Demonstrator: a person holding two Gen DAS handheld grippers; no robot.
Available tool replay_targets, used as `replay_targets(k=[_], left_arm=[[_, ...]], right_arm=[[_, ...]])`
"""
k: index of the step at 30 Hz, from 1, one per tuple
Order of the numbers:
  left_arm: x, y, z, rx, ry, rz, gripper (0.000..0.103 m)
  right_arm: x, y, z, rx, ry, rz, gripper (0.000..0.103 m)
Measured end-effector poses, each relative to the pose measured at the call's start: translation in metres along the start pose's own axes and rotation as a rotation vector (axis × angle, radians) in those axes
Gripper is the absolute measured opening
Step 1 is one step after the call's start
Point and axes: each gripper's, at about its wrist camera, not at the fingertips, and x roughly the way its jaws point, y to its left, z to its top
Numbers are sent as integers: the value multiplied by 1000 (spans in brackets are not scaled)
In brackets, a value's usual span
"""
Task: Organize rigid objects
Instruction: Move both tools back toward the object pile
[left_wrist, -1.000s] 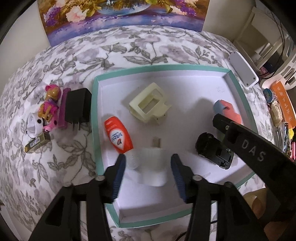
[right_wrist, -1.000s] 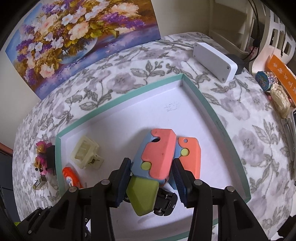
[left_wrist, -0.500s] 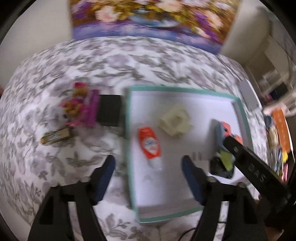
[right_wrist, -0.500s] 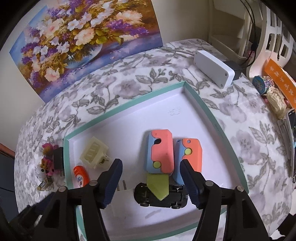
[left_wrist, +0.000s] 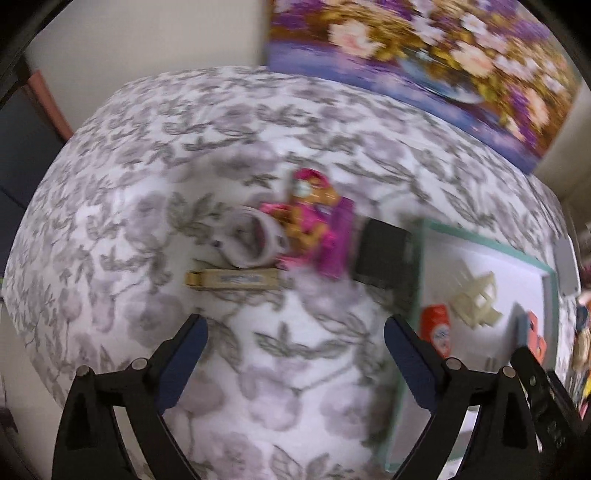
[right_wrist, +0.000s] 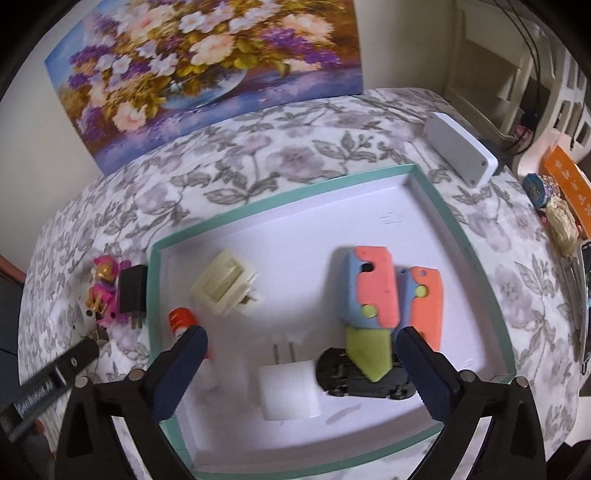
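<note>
Left wrist view, blurred: the left tool (left_wrist: 295, 354) hangs with its jaws spread wide and just now opening, nothing between them, only the flowered cloth of the tabletop (left_wrist: 155, 155) below. Above it, mid-frame, lies the cluster not yet boxed: a white tape roll (left_wrist: 255, 242), a pink toy figure (left_wrist: 310, 225) touching it, a black charger (left_wrist: 384, 256) just beside the teal-rimmed tray (left_wrist: 417, 288), and a gold clip (left_wrist: 232, 277) under the roll. I judge all four light and stiff. The clip is thin and flat, so it probably wants a pinch across its narrow width. The roll would slip on its curved face; across its flat sides looks safer. The figure is knobbly, best taken at the trunk. The charger offers flat parallel faces, away from its prongs.

Right wrist view: the right tool (right_wrist: 301, 369) is likewise spread, its jaws just opened, pinching nothing. Below it in the tray, at lower centre, sit a white plug cube (right_wrist: 290, 391), a black toy car (right_wrist: 364, 376) and a two-tone folding toy (right_wrist: 373, 291) whose green blade rests over the car; a second orange one (right_wrist: 424, 299) lies against it. A cream switch block (right_wrist: 223, 282) and an orange-capped bottle (right_wrist: 181, 319) lie at the left. The left tool shows at the lower left edge. The car may roll if nudged.
</note>
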Motion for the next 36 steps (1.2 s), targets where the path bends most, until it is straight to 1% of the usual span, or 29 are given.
replay_targets(k=[3,5,7,9,11,16,20,24,28,32,34,36], left_arm=[[-3,19,5,-54,-25,10,97],[-4,26,8,-71,-39,16,97],[-8,36,10,-87,-65,34,97],[-10,42,13,-92,-80,41,97],[-11,47,16,-94,-92,47,97],[-19,55,27,-109,-116,45,97],[-10,58,33,-114,-80,22,97],[5,70,42,-155,-30,19,97],[12,84,53,-193,-21,23,97],[21,90,59,-195,-4,17,97],[28,91,60,-196,13,0,97],[35,89,62,-188,29,-10,97]], right_arm=[[-1,12,-2,-23,-2,0,103],[-5,21,-4,-37,-16,4,103],[-10,30,-5,-42,-33,25,103],[-15,40,-6,-52,-45,54,103],[-17,50,-6,-59,-54,65,103],[-18,69,-6,-72,-50,111,103],[-14,80,-3,-95,-52,107,103],[-4,90,3,-100,-34,123,103],[4,105,7,-121,-19,153,103],[13,123,9,-166,-14,163,103],[18,133,11,-180,-12,164,102],[22,142,13,-197,-9,168,98]])
